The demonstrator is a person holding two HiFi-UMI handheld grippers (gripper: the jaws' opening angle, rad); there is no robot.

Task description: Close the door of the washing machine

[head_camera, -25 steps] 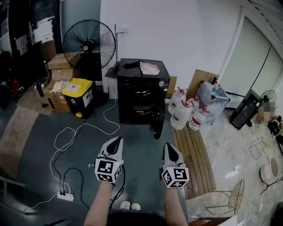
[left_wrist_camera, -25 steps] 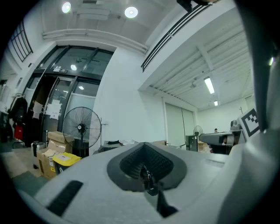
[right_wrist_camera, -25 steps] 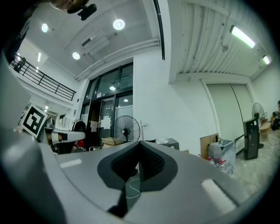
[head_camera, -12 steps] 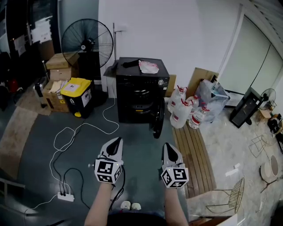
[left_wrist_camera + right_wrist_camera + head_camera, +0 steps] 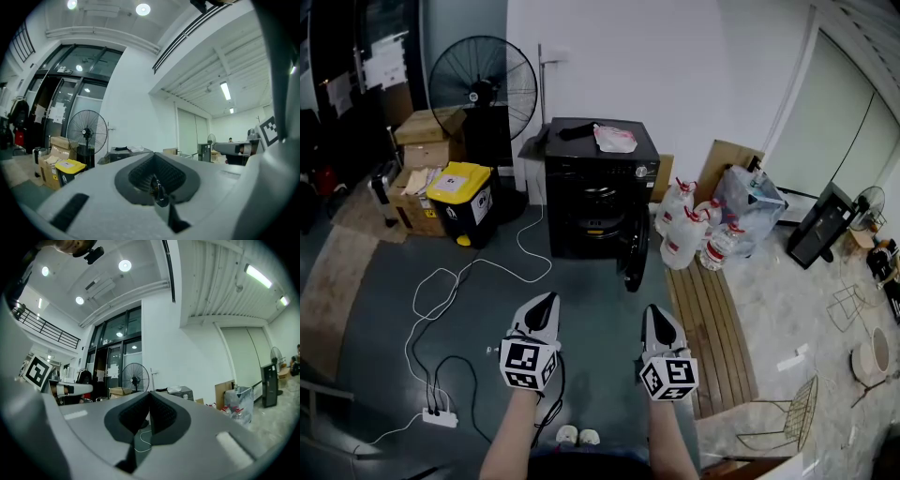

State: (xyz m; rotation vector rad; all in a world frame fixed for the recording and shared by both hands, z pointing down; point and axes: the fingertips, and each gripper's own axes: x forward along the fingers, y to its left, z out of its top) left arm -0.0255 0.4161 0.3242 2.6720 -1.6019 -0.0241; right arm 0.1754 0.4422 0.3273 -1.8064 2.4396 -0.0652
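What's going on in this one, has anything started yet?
A person stands back from the black washing machine, holding a gripper in each hand. The left gripper and the right gripper are both shut and empty. They point toward the machine, with a stretch of floor between. The door stands open at the machine's right in the head view. Nothing touches it, so closing it has not begun.

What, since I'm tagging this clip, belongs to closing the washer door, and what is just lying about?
Job: washer, its open door, left gripper, right gripper (both shut, empty).
Lying about: fan, yellow bin, boxes, water jugs, power strip, bag on the washer.
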